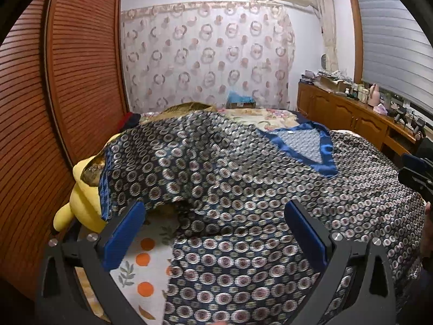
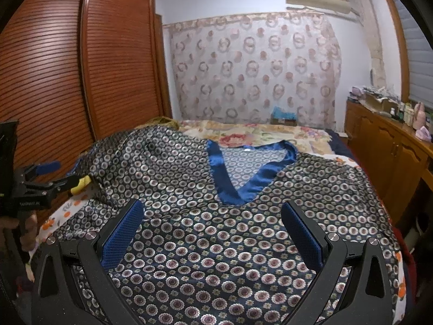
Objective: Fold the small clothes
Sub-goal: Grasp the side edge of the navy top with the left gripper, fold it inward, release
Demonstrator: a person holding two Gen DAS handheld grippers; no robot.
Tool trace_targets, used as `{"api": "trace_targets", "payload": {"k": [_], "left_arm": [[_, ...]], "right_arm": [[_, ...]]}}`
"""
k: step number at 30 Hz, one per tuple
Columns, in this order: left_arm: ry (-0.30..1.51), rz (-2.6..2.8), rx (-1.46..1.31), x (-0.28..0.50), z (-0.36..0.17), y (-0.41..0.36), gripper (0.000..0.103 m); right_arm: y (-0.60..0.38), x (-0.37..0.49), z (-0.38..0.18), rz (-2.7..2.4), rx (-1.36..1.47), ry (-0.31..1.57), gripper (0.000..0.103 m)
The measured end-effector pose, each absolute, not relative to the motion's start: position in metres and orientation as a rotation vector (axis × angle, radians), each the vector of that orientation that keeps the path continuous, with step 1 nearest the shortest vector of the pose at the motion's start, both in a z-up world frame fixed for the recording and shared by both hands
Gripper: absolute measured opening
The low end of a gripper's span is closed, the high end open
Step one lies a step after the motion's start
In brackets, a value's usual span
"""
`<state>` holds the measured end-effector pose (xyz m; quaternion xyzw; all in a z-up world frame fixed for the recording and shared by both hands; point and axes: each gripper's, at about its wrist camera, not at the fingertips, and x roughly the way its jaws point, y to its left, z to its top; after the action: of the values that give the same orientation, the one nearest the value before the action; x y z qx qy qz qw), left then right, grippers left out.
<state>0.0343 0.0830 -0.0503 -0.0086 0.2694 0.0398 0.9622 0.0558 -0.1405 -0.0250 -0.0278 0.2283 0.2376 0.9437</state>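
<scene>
Lettering on left gripper (image 2: 58, 174): blurred, unreadable.

Patterned top (image 2: 205, 233), a dark navy satin-like garment printed all over with small pale rosettes having reddish centres, spread front-up across the bed. Its V-shaped neckline (image 2: 243, 173) is edged with a plain glossy blue band and opens toward the far end of the bed, exposing the paler inner back of the fabric. The body lies mostly flat with shallow wrinkles. One sleeve side (image 1: 151, 162) is raised and draped in a hump at the left, its blue-trimmed cuff edge (image 1: 104, 189) hanging down there.
</scene>
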Motion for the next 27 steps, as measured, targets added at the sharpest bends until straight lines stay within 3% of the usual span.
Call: {"api": "trace_targets", "payload": {"k": [13,17,23,27], "left_arm": [[0.608,0.103,-0.092,0.050,-0.069,0.161,0.103],[0.624,0.119,-0.178,0.057,-0.073,0.199,0.098],[0.670,0.129,-0.255,0.076,-0.086,0.229,0.083],[0.709,0.054,-0.351,0.083,-0.099,0.236,0.051]], "right_arm": [[-0.104,0.066,-0.065,0.590,-0.109,0.597,0.103],[-0.094,0.067,-0.075,0.605,-0.127,0.626,0.103],[-0.092,0.069,-0.078,0.614,-0.129,0.635,0.103],[-0.090,0.072,-0.079,0.618,-0.144,0.640,0.103]]}}
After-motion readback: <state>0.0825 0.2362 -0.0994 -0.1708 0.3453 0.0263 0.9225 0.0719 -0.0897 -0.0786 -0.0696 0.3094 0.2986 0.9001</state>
